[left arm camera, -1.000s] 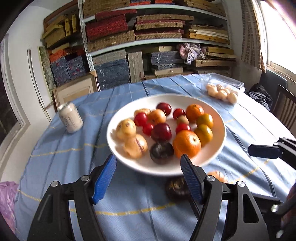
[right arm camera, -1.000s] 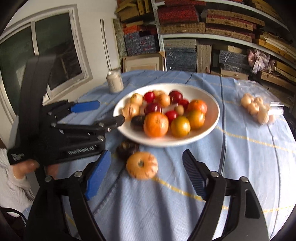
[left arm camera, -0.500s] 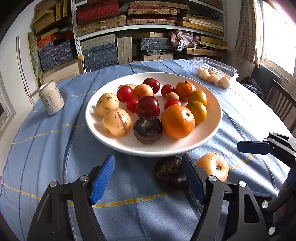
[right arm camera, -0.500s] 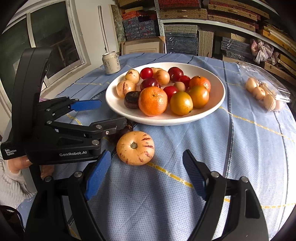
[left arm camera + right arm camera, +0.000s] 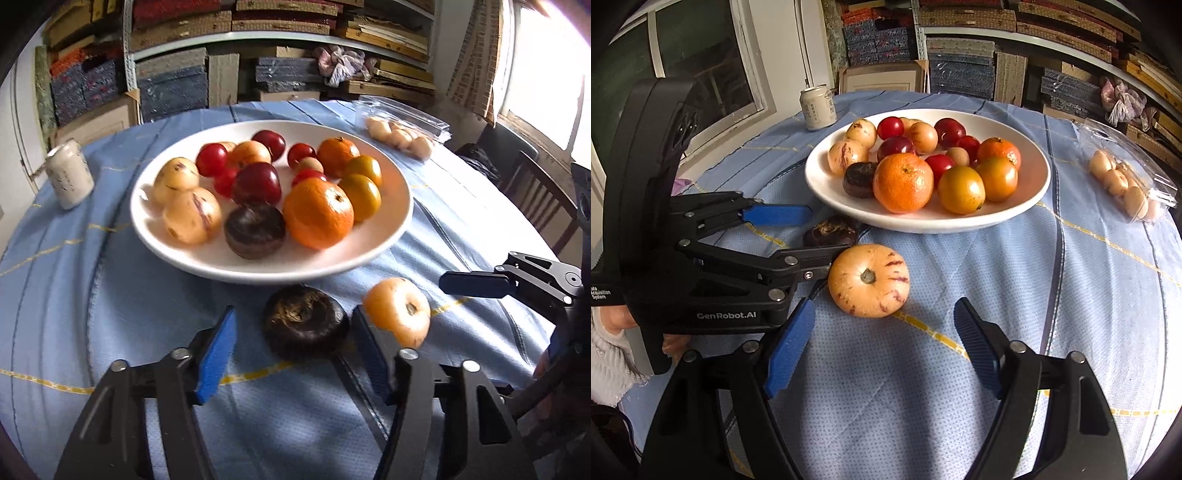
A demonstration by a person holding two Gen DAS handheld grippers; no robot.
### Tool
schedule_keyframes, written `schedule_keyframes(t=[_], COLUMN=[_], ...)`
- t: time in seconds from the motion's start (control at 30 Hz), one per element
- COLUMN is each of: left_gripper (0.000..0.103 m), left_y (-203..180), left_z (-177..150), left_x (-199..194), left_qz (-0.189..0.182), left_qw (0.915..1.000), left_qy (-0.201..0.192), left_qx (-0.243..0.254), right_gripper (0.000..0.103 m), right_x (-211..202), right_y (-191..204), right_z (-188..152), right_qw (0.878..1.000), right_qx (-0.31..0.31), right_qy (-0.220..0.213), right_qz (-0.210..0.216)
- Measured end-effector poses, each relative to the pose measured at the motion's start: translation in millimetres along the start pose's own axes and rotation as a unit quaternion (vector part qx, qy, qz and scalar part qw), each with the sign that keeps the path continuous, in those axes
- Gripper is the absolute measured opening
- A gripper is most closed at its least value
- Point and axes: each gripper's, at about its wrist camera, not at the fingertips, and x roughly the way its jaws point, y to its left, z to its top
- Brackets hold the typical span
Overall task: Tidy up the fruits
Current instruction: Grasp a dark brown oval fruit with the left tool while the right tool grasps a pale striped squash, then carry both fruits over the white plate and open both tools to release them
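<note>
Two fruits sit off the plate (image 5: 1039, 192) on the blue tablecloth (image 5: 1071, 295), just in front of its near rim: a dark purple-brown fruit (image 5: 304, 321) and a yellow purple-streaked one, likely a pepino melon (image 5: 868, 279). Everything else is already piled on the plate (tangerines, red plums, more pepinos, one more dark fruit), so my read is these two stragglers are the pick targets, one per hand

left gripper (image 5: 293, 350): jaws closing around the dark fruit, which sits between the blue pads. Far pad looks at or near its side, near pad clearly apart, so no grip yet

right gripper (image 5: 882, 350): jaws wide apart, lined up behind the pepino, which lies just ahead of the tips, not between them. Nothing held

Both point steeply down at the cloth, consistent with a low side pinch on round fruit

Hard to tell:
- left wrist view is motion-blurred, so far-pad contact is unclear
- in the right wrist view the left gripper's arm covers most of the dark fruit
- clear packet (image 5: 1126, 184) of small pale round items at the table edge, type unclear
- can (image 5: 817, 107) label unreadable
- person: only a sleeve and fingers at frame edge
</note>
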Motion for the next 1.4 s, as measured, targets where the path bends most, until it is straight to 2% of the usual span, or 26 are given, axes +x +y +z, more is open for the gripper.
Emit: schedule_keyframes(t=[0.1,0.27,0.47,0.63,0.7,1.0,1.07,1.17,1.3,1.4], left_gripper=[0.049,0.048,0.048,0.048,0.048,0.048,0.048,0.048,0.048,0.048], left_y=[3,5,8,10,11,15,16,20,28,30], left_z=[-2,-2,0,4,4,6,8,21,53,71], left_x=[3,1,-13,-27,-28,-31,-35,-42,-46,-35], left_qz=[-0.018,-0.022,0.0,0.012,0.014,0.016,0.017,0.026,0.05,0.065], left_qw=[0.9998,0.9997,1.0,0.9997,0.9996,0.9994,0.9992,0.9984,0.9965,0.9955], left_qy=[0.006,0.003,-0.002,-0.023,-0.025,-0.029,-0.035,-0.05,-0.065,-0.067], left_qx=[-0.007,-0.01,0.005,0.004,0.002,-0.004,-0.007,-0.014,-0.014,-0.015], right_gripper=[0.076,0.076,0.075,0.065,0.048,0.046,0.046,0.046,0.046,0.046], right_x=[0,-1,3,12,16,11,-1,-29,-50,-45], right_y=[0,0,3,0,-1,-6,-12,-21,-42,-57], right_z=[0,0,5,14,15,12,11,21,53,85], right_qw=[1.0,1.0,1.0,1.0,1.0,0.999,0.998,0.996,0.992,0.989], right_qx=[0.0,0.001,0.002,0.013,0.017,0.026,0.041,0.053,0.076,0.092], right_qy=[0.0,-0.005,-0.012,-0.004,0.0,-0.003,-0.017,-0.06,-0.103,-0.118], right_qz=[0.002,0.005,0.013,0.022,0.026,0.033,0.043,0.032,0.002,-0.013])
